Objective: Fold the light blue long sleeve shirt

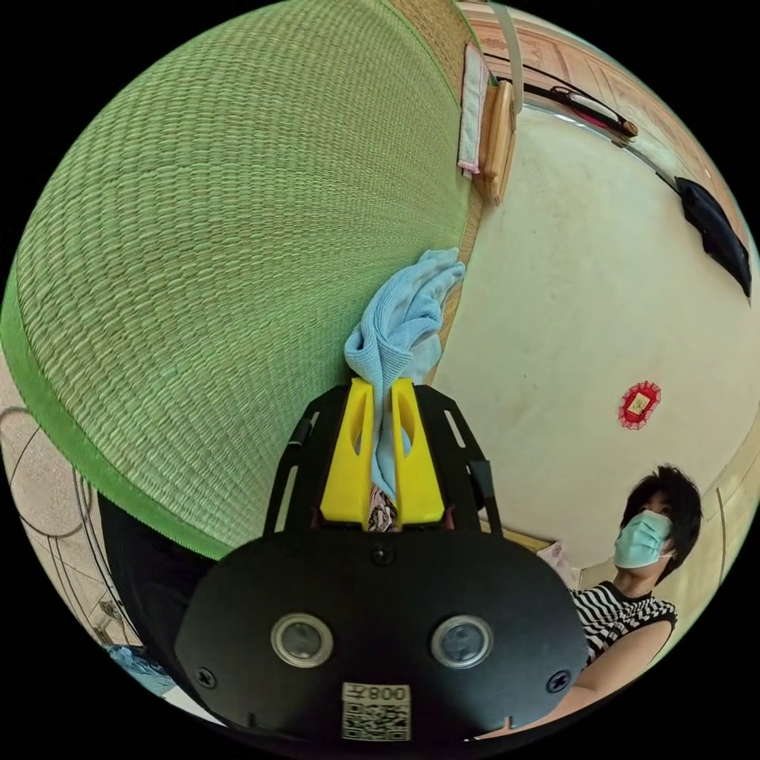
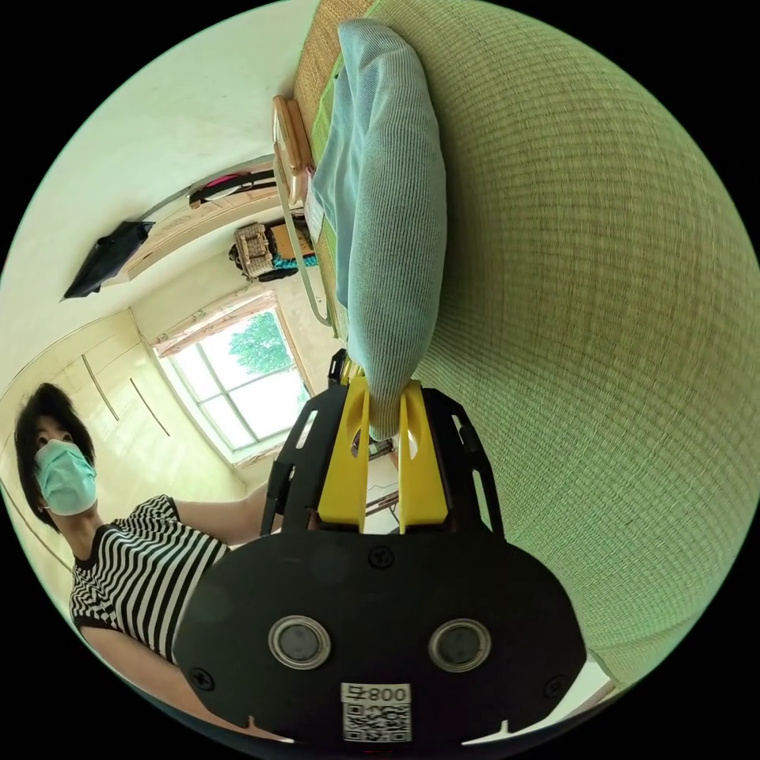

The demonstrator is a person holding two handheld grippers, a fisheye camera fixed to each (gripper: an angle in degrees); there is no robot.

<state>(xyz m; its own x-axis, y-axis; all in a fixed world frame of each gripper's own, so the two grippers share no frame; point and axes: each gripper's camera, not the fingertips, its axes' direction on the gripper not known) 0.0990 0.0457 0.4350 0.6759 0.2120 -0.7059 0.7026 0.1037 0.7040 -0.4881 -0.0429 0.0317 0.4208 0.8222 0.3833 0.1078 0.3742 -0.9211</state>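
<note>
Gripping a bunched fold of the light blue long sleeve shirt (image 1: pixel 404 332), the left gripper (image 1: pixel 381 389) sits at six o'clock in the left gripper view, its yellow jaws nearly closed with the cloth pressed between them and a strip of it trailing down the gap. The rest of that fold rises toward twelve o'clock from the jaw tips and ends against the edge of the green woven mat (image 1: pixel 222 237), which covers the view from seven round to twelve o'clock. A pale wall (image 1: pixel 602 277) spreads from one to four o'clock, with a small red ornament (image 1: pixel 640 404) on it at about three o'clock. A person in a striped top (image 1: pixel 613 606) shows at four o'clock. In the right gripper view, the right gripper (image 2: pixel 385 388) also sits at six o'clock, its yellow jaws drawn close on the narrow end of the shirt (image 2: pixel 388 214), both pressing the cloth. From the jaws the shirt widens toward twelve o'clock as a smooth rounded band lying against the mat (image 2: pixel 602 317), which takes up the view from twelve to five o'clock. A window (image 2: pixel 245 372) shows at nine o'clock, and the person (image 2: pixel 134 570) at eight o'clock.
</note>
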